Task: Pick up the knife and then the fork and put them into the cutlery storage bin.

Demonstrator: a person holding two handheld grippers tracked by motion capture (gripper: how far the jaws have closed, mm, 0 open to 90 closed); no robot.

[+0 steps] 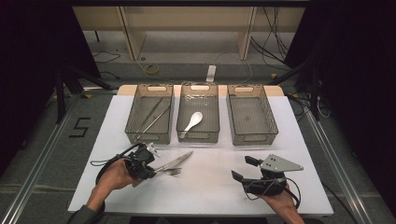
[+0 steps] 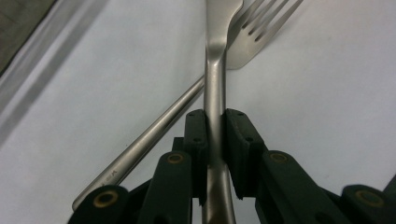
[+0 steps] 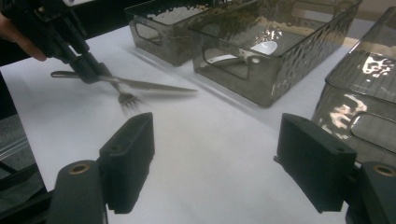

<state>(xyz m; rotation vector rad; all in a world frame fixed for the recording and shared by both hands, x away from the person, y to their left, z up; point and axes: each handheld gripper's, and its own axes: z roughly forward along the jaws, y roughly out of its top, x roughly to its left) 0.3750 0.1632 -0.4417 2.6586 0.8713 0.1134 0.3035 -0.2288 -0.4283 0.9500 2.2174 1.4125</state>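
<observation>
Held item: table knife, metal, pinched at the handle just behind the blade; it lies near the left front of the counter, blade pointing right and far toward the bins.
Left gripper: jaws clenched on the knife handle, seen close in the left gripper view; the narrow grip near the blade likely keeps the knife from swinging when raised.
Lift state: hard to judge whether the knife rests on the counter or is just off it.
Neighbouring item: fork, lying under and across the knife, tines to the right; its handle runs off to the near left, and its tine tips are cut off at the top edge.
Right gripper: near right of the counter, jaws released and wide apart, grasping nothing; it seems parked in wait.
Left bin: far left, smoked plastic; holds long thin metal pieces, possibly tongs or chopsticks, too faint to name.
Middle bin: holds a white spoon, bowl toward the far side.
Right bin: nothing visible inside.
Reading: cutlery sorted by kind, one bin each; the knife probably goes to the right bin.
Obscured: the knife blade tip is blurred in the right gripper view.
</observation>
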